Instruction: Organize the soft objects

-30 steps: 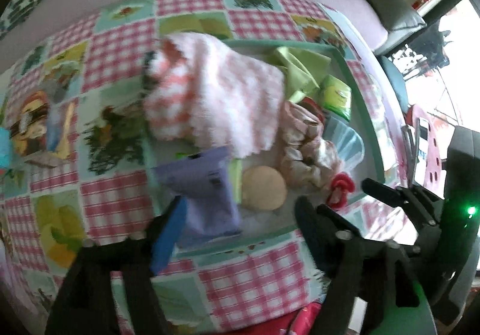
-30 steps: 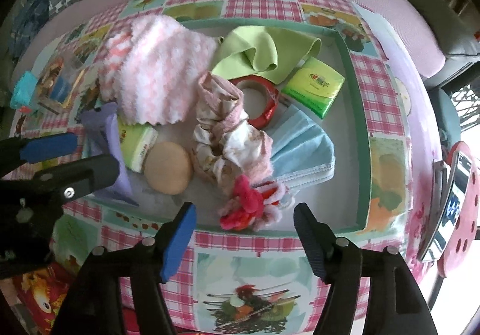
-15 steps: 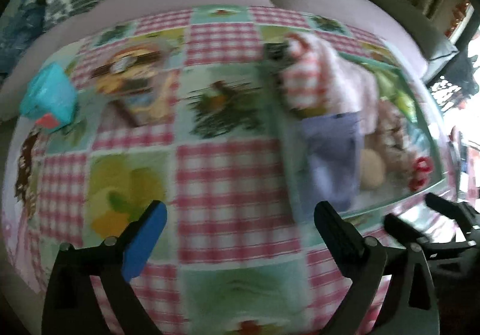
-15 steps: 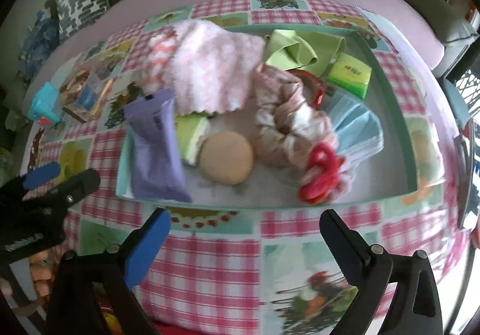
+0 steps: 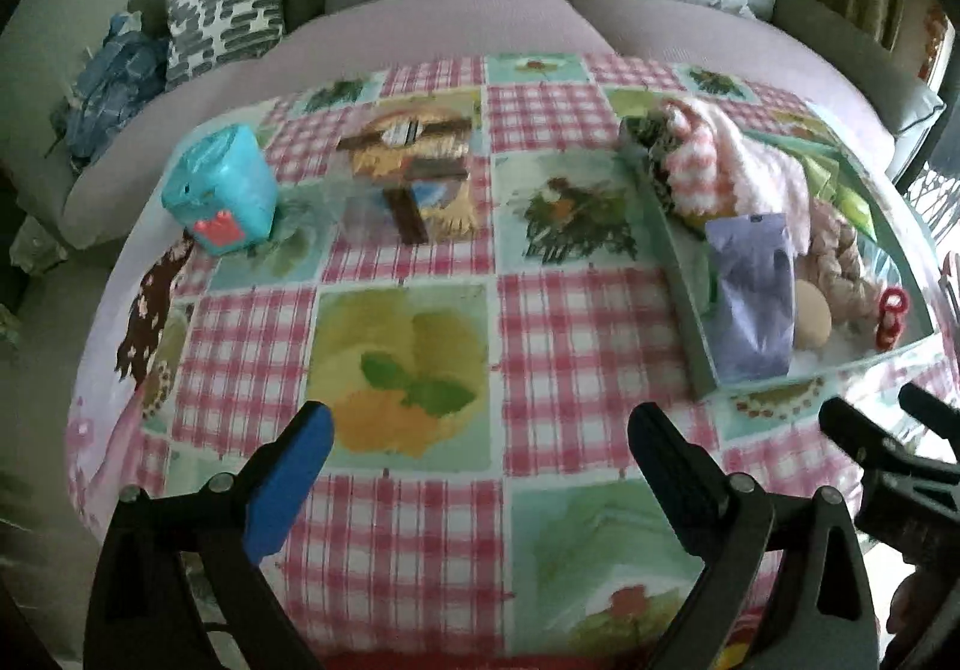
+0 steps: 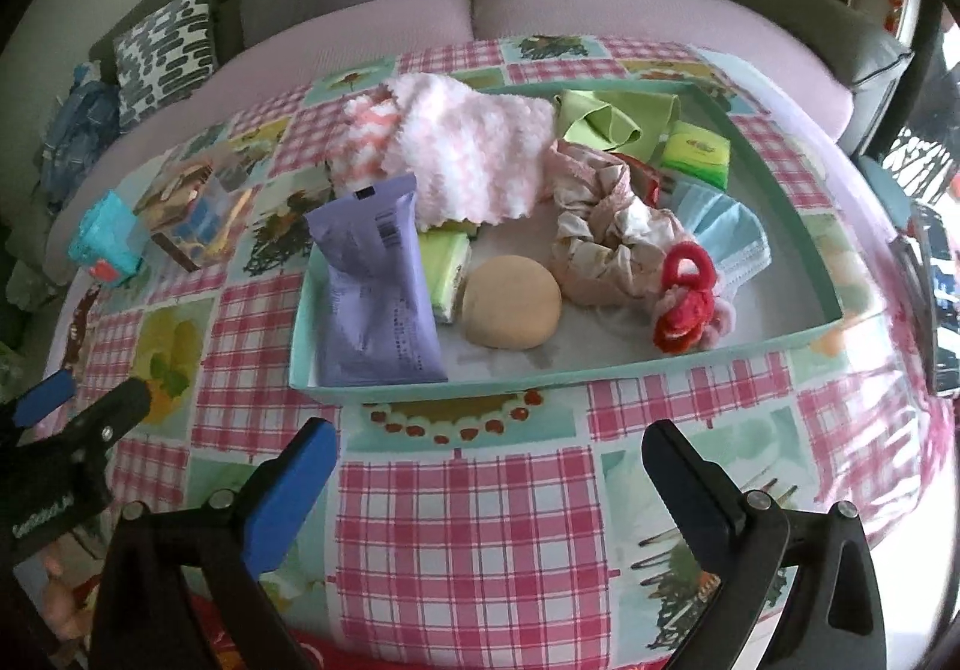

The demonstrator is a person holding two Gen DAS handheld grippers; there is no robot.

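**Both jaws wide and empty near the table edge; soft things packed in the tray**

Nearest in each wrist view, the gripper's own jaws stand wide apart with nothing between them: the left gripper (image 5: 480, 445) over bare checked tablecloth (image 5: 564, 322), the right gripper (image 6: 489, 460) just short of the tray's near wall. Each camera catches only the tips of the other gripper at its frame edge, the rest cut off.

The teal tray (image 6: 600, 370) sits on the right half of the table. At its near left a purple soft packet (image 6: 375, 286) lies with its far end propped over the tray's left rim. Just right of it a green tissue pack (image 6: 447, 274) is mostly hidden under the packet and the towel. A tan round sponge (image 6: 510, 304) lies beside that, then a red and pink hair tie (image 6: 687, 304) near the front wall. Behind these a beige scrunchie (image 6: 606, 244) overlaps a blue face mask (image 6: 729, 238), only part of which shows. A red object behind the scrunchie is too covered to name. Farther back, a fluffy pink-and-white towel (image 6: 462, 153) spills over the far left corner, a green cloth (image 6: 612, 120) is crumpled, and a second green tissue pack (image 6: 696, 153) lies by the far right.

Outside the tray, far left, stand a clear box (image 5: 405, 190), hard to read against the print, and a turquoise pack (image 5: 222, 190). A sofa (image 5: 420, 27) lies beyond.
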